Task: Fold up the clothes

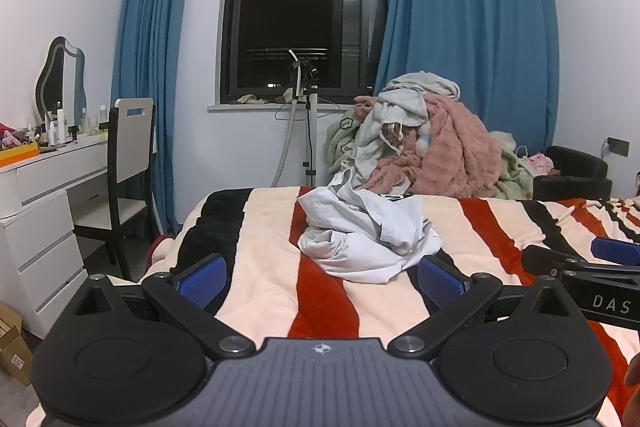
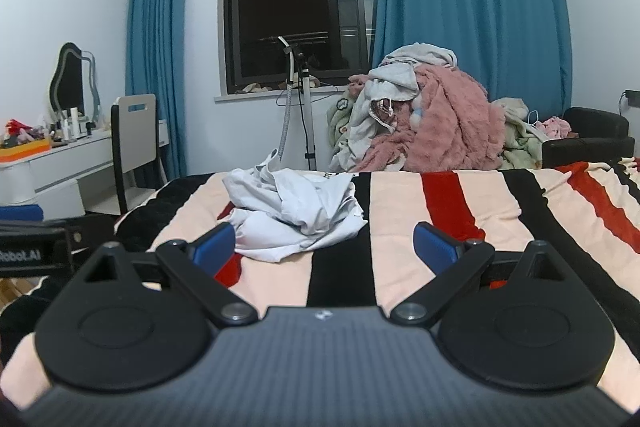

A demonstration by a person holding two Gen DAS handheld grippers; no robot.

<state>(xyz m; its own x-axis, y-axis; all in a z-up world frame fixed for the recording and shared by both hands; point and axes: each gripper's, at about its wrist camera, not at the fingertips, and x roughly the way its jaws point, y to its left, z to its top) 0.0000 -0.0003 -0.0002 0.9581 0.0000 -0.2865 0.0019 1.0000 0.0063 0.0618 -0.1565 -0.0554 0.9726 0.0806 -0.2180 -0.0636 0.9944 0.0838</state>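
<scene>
A crumpled pale grey-white garment point(image 1: 360, 231) lies in a heap on the striped bed cover point(image 1: 264, 267). My left gripper point(image 1: 320, 281) hovers just short of the heap, jaws wide open, nothing between its blue pads point(image 1: 200, 285). In the right wrist view the same garment point(image 2: 296, 211) sits ahead and to the left. My right gripper point(image 2: 324, 245) is open over the cover, with its left pad point(image 2: 214, 243) close to the garment's near edge and not pressing on it. The right gripper point(image 1: 600, 267) also shows at the right edge of the left wrist view.
A big pile of clothes and pink fleece point(image 1: 432, 143) rises beyond the bed's far edge. To the left are a chair point(image 1: 128, 163) and a white dresser point(image 1: 44, 211) with a mirror. A steamer stand point(image 1: 308, 123) is by the window, a black armchair point(image 1: 576, 171) at right.
</scene>
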